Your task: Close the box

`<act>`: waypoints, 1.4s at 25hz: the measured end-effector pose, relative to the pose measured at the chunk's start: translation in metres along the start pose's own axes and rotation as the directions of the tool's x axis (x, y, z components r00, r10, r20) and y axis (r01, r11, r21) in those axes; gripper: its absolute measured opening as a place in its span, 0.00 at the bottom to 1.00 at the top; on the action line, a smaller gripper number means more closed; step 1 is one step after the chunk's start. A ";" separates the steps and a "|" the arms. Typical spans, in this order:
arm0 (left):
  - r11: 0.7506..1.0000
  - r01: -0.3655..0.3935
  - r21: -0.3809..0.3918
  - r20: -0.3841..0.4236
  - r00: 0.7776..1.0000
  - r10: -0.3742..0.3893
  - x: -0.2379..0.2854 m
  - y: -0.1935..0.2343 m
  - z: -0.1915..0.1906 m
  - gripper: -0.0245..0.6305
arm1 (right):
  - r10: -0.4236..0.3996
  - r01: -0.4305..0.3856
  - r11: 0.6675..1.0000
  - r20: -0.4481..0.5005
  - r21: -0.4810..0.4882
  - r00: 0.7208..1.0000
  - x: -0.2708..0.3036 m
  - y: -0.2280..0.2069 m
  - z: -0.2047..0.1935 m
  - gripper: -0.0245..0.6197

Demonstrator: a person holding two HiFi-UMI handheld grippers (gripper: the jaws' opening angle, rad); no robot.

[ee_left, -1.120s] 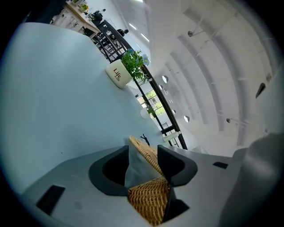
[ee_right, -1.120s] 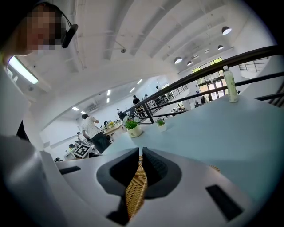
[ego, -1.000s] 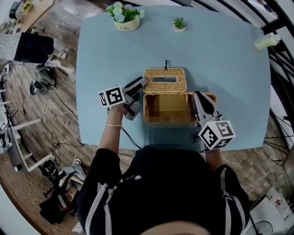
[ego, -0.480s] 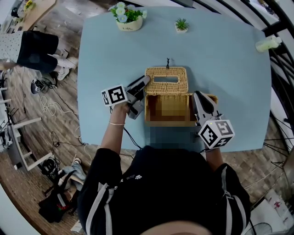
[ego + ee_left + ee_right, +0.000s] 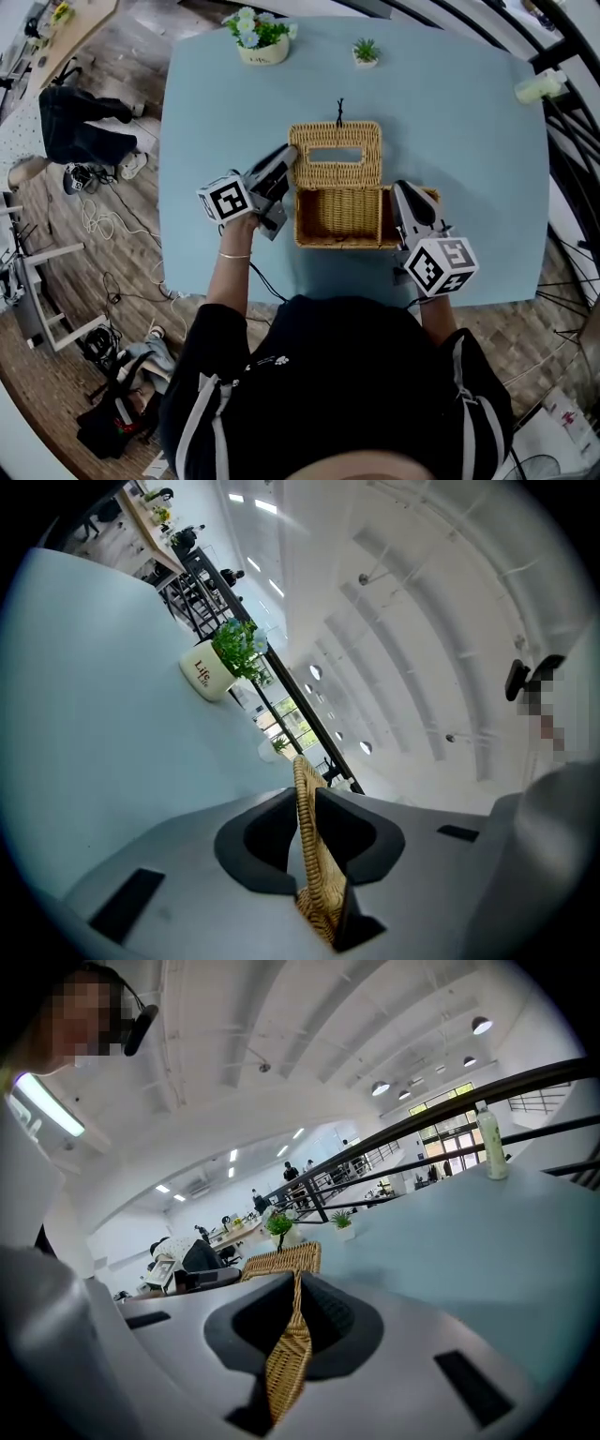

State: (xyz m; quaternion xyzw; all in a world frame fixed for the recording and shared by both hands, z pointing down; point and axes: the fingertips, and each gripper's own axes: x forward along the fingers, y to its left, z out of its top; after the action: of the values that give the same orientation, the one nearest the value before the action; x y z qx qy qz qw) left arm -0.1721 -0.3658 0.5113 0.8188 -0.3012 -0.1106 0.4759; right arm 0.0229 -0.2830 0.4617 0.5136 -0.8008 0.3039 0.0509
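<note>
An open wicker box (image 5: 339,242) stands on the blue table (image 5: 450,131), with its lid (image 5: 361,173) folded back behind it. My left gripper (image 5: 289,157) is at the lid's left edge. In the left gripper view its jaws are closing, and the lid's woven rim (image 5: 314,855) is pinched between the pads of the left gripper (image 5: 302,803). My right gripper (image 5: 405,192) is shut on the box's right wall. That wall (image 5: 286,1363) runs up between the pads of the right gripper (image 5: 295,1288).
A white pot of flowers (image 5: 256,37) and a small potted plant (image 5: 366,50) stand at the table's far edge. A pale bottle (image 5: 539,86) is at the far right corner, beside a black railing. A short black cord (image 5: 339,108) sticks out past the lid.
My left gripper has slid onto the lid's left edge and its jaws have narrowed around it. The right gripper has kept its hold on the box wall.
</note>
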 end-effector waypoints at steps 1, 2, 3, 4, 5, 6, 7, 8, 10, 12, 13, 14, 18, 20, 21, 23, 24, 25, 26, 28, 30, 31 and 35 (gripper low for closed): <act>1.000 0.013 0.015 0.005 1.000 -0.013 -0.001 -0.002 0.002 0.14 | 0.002 -0.002 1.000 0.003 -0.002 1.000 0.000 0.000 0.001 0.07; 0.999 0.025 0.038 0.008 1.000 -0.026 -0.001 -0.005 0.003 0.13 | 0.003 -0.003 1.000 0.006 -0.004 1.000 0.001 0.000 0.002 0.07; 0.997 0.036 0.063 0.010 0.999 -0.036 -0.001 -0.008 0.004 0.13 | 0.004 -0.004 1.000 0.012 -0.006 1.000 0.001 0.000 0.003 0.07; 0.995 0.045 0.085 0.012 0.999 -0.046 -0.002 -0.012 0.005 0.13 | 0.004 -0.004 1.000 0.019 -0.008 1.000 0.002 -0.001 0.005 0.07; 0.993 0.055 0.105 0.015 0.998 -0.057 -0.002 -0.015 0.005 0.13 | 0.005 -0.005 1.000 0.029 -0.011 1.000 0.002 -0.002 0.008 0.07; 0.990 0.067 0.125 0.019 0.997 -0.070 -0.002 -0.019 0.006 0.13 | 0.006 -0.005 1.000 0.040 -0.016 0.999 0.002 -0.002 0.011 0.07; 0.986 0.081 0.144 0.024 0.996 -0.085 -0.003 -0.023 0.007 0.13 | 0.008 -0.007 1.000 0.051 -0.020 0.999 0.003 -0.003 0.015 0.08; 0.982 0.096 0.163 0.029 0.994 -0.102 -0.004 -0.027 0.007 0.13 | 0.012 -0.010 1.000 0.061 -0.026 0.998 0.003 -0.003 0.018 0.08; 0.971 0.125 0.206 0.038 0.990 -0.136 -0.007 -0.034 0.007 0.12 | 0.021 -0.018 0.999 0.080 -0.037 0.997 0.004 -0.002 0.024 0.08; 0.956 0.149 0.252 0.043 0.985 -0.164 -0.009 -0.039 0.006 0.12 | 0.034 -0.029 0.998 0.097 -0.054 0.995 0.007 -0.001 0.030 0.09; 0.949 0.157 0.274 0.044 0.983 -0.176 -0.010 -0.041 0.005 0.12 | 0.041 -0.034 0.997 0.105 -0.064 0.994 0.008 0.001 0.032 0.10; 0.942 0.164 0.294 0.043 0.982 -0.184 -0.012 -0.043 0.004 0.12 | 0.047 -0.038 0.996 0.112 -0.076 0.993 0.009 0.003 0.034 0.11; 0.912 0.180 0.369 0.034 0.978 -0.207 -0.019 -0.049 0.002 0.12 | 0.052 -0.036 0.991 0.126 -0.127 0.991 0.013 0.007 0.040 0.15; 0.892 0.191 0.410 0.022 0.976 -0.218 -0.021 -0.054 0.000 0.12 | 0.056 -0.038 0.990 0.130 -0.138 0.990 0.014 0.008 0.043 0.17; 0.879 0.196 0.435 0.012 0.975 -0.223 -0.023 -0.057 -0.002 0.12 | 0.059 -0.040 0.989 0.131 -0.144 0.990 0.014 0.009 0.044 0.18; 0.849 0.207 0.486 -0.010 0.973 -0.231 -0.026 -0.062 -0.006 0.12 | 0.072 -0.050 0.984 0.129 -0.168 0.989 0.014 0.012 0.044 0.20; 0.834 0.212 0.509 -0.021 0.972 -0.234 -0.028 -0.064 -0.008 0.12 | 0.081 -0.057 0.981 0.125 -0.185 0.989 0.013 0.014 0.044 0.21; 0.819 0.218 0.530 -0.031 0.971 -0.238 -0.029 -0.065 -0.010 0.12 | 0.089 -0.064 0.978 0.122 -0.200 0.988 0.013 0.016 0.043 0.22; 0.806 0.222 0.549 -0.039 0.970 -0.241 -0.030 -0.067 -0.011 0.12 | 0.097 -0.070 0.975 0.120 -0.212 0.988 0.013 0.019 0.043 0.23; 0.779 0.230 0.583 -0.052 0.968 -0.247 -0.032 -0.071 -0.013 0.12 | 0.111 -0.083 0.970 0.115 -0.227 0.987 0.012 0.023 0.045 0.23; 0.751 0.235 0.617 -0.064 0.966 -0.249 -0.035 -0.076 -0.015 0.12 | 0.129 -0.100 0.966 0.107 -0.240 0.986 0.011 0.027 0.045 0.23; 0.738 0.235 0.633 -0.069 0.966 -0.248 -0.037 -0.078 -0.016 0.12 | 0.139 -0.110 0.963 0.102 -0.247 0.985 0.010 0.029 0.045 0.23; 0.715 0.215 0.666 -0.068 0.971 -0.229 -0.040 -0.083 -0.019 0.12 | 0.157 -0.128 0.955 0.090 -0.267 0.984 0.006 0.036 0.044 0.19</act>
State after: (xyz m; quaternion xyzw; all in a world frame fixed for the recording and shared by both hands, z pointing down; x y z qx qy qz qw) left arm -0.1628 -0.2985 0.4469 0.9637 -0.2250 -0.0593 0.1312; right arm 0.0000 -0.3009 0.4125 0.4592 -0.8703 0.1704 0.0516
